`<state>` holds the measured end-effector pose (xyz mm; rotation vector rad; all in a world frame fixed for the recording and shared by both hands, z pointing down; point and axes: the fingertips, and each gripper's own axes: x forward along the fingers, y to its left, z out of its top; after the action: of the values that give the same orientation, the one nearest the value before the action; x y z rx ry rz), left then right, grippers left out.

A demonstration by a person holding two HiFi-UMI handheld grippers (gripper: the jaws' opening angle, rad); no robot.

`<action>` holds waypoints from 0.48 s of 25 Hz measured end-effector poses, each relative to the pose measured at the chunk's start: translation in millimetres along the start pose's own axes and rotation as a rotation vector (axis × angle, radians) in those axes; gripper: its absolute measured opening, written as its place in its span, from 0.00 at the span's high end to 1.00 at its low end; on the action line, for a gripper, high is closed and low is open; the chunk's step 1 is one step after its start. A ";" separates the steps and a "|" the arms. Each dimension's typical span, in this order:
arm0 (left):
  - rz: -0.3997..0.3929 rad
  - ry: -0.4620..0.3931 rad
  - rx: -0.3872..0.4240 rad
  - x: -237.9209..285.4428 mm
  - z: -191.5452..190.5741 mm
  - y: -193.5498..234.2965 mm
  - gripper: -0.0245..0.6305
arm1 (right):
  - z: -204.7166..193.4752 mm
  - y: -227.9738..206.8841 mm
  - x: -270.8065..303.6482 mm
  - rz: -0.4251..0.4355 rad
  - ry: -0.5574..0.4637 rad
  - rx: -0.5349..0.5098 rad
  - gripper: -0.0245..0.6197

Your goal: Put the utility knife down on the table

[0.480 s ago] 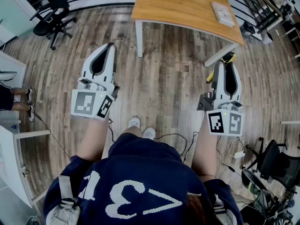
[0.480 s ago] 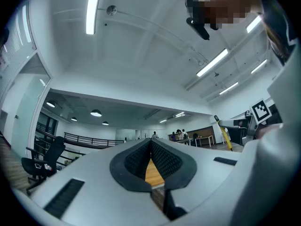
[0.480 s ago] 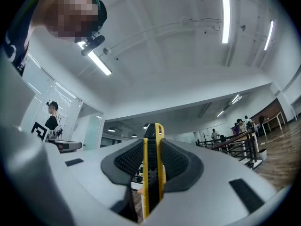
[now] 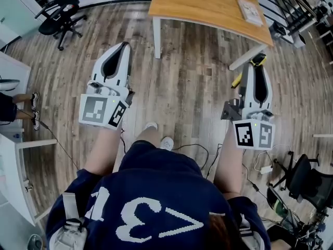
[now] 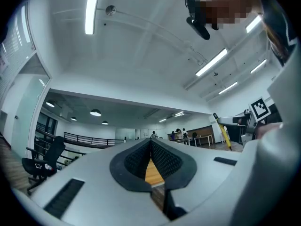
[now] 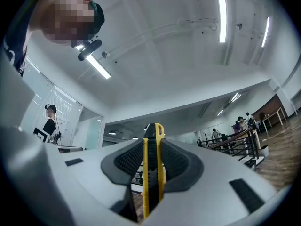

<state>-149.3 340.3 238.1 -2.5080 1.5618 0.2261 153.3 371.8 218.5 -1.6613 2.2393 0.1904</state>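
**Between the right claw's [image 6: 153,143] pads: a utility knife [image 6: 151,173], not yet on the tabletop**

Ribbed black pads of the right claw are pressing on both flat sides of the yellow-and-black knife, which is standing on edge between them. Its yellow tip is poking out just past the fingertips, and the rest of its body is running back towards the camera through the gap. From the head view, the knife's end is showing at the front of the right claw [image 4: 255,65], with a bit of yellow sticking out at that claw's inner side.

Ahead of both claws, the wooden tabletop [image 4: 208,7] is lying well apart from them, with plank floor [image 4: 182,82] in between. A book [image 4: 248,12] is resting on it, roughly in line with the right claw.

Over on the other side, the left claw [image 4: 124,47] is holding nothing: its pads are meeting at the tips, and only a sliver of the tabletop is showing through the wedge-shaped gap behind them. Both claws are pointing forward and tilting slightly upward. An office chair [image 4: 60,14] is standing farther out to the left claw's outer side.
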 end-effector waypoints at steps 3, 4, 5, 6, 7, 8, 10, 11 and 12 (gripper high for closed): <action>0.000 0.008 -0.004 8.8 -5.5 6.5 0.94 | -5.4 -0.7 9.8 0.003 0.005 0.003 0.76; 0.001 0.007 -0.006 13.4 -8.0 10.2 0.94 | -8.2 -1.1 14.8 0.004 0.007 0.003 0.76; 0.001 0.006 -0.009 19.8 -11.0 14.0 0.94 | -11.4 -2.6 20.8 0.004 0.007 0.002 0.76; -0.002 0.005 -0.011 27.9 -14.7 17.8 0.94 | -14.8 -5.4 28.0 0.003 0.007 0.003 0.76; -0.005 0.005 -0.012 37.6 -18.8 21.7 0.94 | -18.4 -9.1 36.4 0.000 0.007 0.003 0.76; -0.009 0.005 -0.014 48.5 -22.9 26.5 0.94 | -21.9 -13.1 46.3 -0.004 0.007 0.002 0.76; -0.014 0.001 -0.020 73.2 -29.7 40.1 0.94 | -27.8 -19.5 70.7 -0.007 0.006 -0.004 0.76; -0.014 -0.002 -0.025 86.5 -32.5 48.7 0.94 | -30.0 -21.7 84.4 -0.008 0.004 -0.009 0.76; -0.015 -0.005 -0.031 100.2 -35.0 57.8 0.94 | -31.7 -23.6 98.6 -0.010 0.001 -0.015 0.76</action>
<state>-156.2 219.9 245.8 -2.5401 1.5483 0.2555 144.3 266.0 215.7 -1.6802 2.2358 0.2040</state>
